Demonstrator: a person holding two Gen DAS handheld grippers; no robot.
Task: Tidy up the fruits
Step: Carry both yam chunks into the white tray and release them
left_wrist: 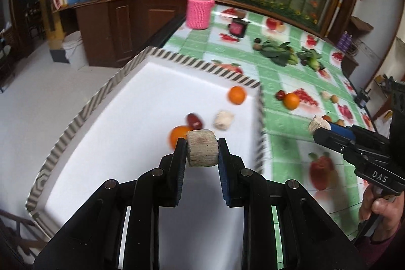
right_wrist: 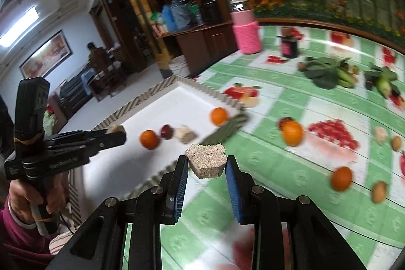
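A: Left wrist view: the left gripper (left_wrist: pixel 202 148) had its jaws clamped on a pale cylindrical chunk (left_wrist: pixel 202 148), held above the white tray (left_wrist: pixel 121 133).

B: What lay in the tray?

A: 2 oranges (left_wrist: pixel 237 95), a dark red fruit (left_wrist: pixel 194 120) and a pale lump (left_wrist: pixel 223 120), all apart from each other.

B: And the right gripper (right_wrist: pixel 206 165)?

A: Its jaws gripped a beige, rough-topped piece (right_wrist: pixel 206 163) over the green checked surface (right_wrist: pixel 265 143), just beside the tray's striped rim (right_wrist: pixel 227 129).

B: Fruit outside the tray?

A: Another orange (right_wrist: pixel 292 133) touching a red fruit (right_wrist: pixel 284 122), a further orange (right_wrist: pixel 341 178) and small tan fruits (right_wrist: pixel 379 192) nearby.
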